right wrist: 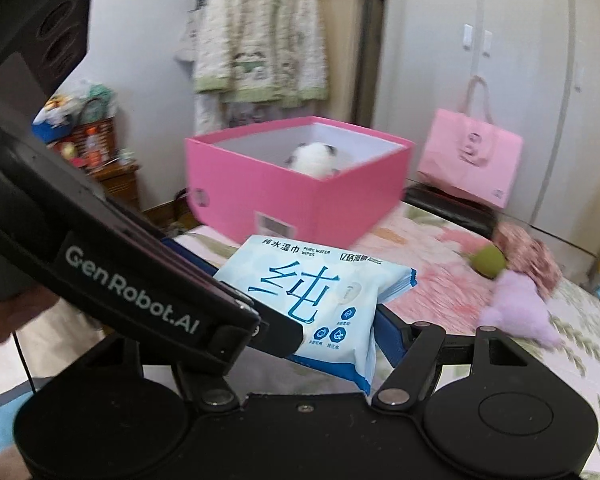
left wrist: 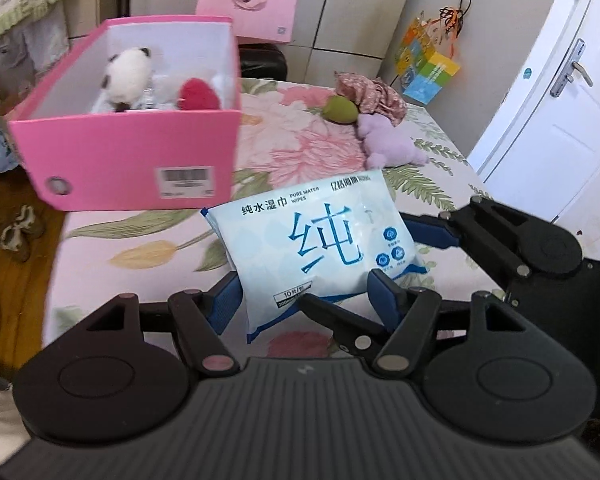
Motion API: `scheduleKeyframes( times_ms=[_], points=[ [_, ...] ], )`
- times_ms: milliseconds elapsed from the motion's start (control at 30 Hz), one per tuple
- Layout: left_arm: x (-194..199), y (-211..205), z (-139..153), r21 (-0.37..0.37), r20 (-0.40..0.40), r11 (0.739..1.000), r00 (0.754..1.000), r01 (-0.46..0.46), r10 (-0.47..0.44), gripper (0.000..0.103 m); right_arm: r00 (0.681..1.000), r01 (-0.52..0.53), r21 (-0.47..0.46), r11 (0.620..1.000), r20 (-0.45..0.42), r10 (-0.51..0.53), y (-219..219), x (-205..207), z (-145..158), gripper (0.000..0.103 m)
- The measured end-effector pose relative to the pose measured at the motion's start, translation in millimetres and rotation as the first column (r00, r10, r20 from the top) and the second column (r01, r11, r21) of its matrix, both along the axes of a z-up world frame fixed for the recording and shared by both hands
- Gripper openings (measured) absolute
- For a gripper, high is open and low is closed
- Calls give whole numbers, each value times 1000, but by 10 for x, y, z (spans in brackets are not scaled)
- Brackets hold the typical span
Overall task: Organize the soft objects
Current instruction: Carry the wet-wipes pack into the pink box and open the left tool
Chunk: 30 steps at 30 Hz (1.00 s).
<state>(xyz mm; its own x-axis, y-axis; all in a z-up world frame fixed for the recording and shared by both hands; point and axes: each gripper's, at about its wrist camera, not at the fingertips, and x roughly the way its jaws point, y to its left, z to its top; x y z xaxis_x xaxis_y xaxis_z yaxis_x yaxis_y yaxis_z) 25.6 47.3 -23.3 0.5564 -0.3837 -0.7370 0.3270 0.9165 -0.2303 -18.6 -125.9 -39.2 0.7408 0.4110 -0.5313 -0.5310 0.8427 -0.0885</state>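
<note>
A pale blue pack of wet wipes is held just above the flowered bed, between both grippers. My left gripper is shut on its near end, blue pads on either side. My right gripper is shut on the same pack; its other arm shows in the left wrist view at the pack's right. The open pink box stands behind and to the left, holding a white plush and a red plush. A purple plush, a green ball and a floral cloth lie at the far right of the bed.
A pink paper bag leans on the wardrobe behind the bed. A white door stands to the right. Clothes hang on the wall behind the box. The bed's left edge drops to a wooden floor.
</note>
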Motion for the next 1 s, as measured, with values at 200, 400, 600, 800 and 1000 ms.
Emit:
scheduleKeyframes(
  times_ms=[200, 400, 600, 800, 1000],
  points=[
    [-11, 273, 325, 21, 39, 999, 999, -31, 30, 67, 996, -64, -14, 998, 56, 65, 277, 20, 282, 79],
    [164, 399, 622, 12, 159, 994, 982, -107, 103, 67, 986, -71, 3, 997, 152, 70, 434, 266, 520, 80],
    [550, 501, 859, -14, 243, 990, 960, -137, 137, 69, 973, -74, 14, 997, 221, 69, 551, 702, 745, 82],
    [1076, 684, 814, -73, 218, 984, 960, -164, 176, 69, 975, -99, 40, 994, 206, 89, 672, 1205, 781, 83],
    [1529, 862, 581, -116, 147, 971, 964, -208, 223, 69, 991, -99, 81, 992, 97, 91, 762, 1745, 645, 83]
  ],
)
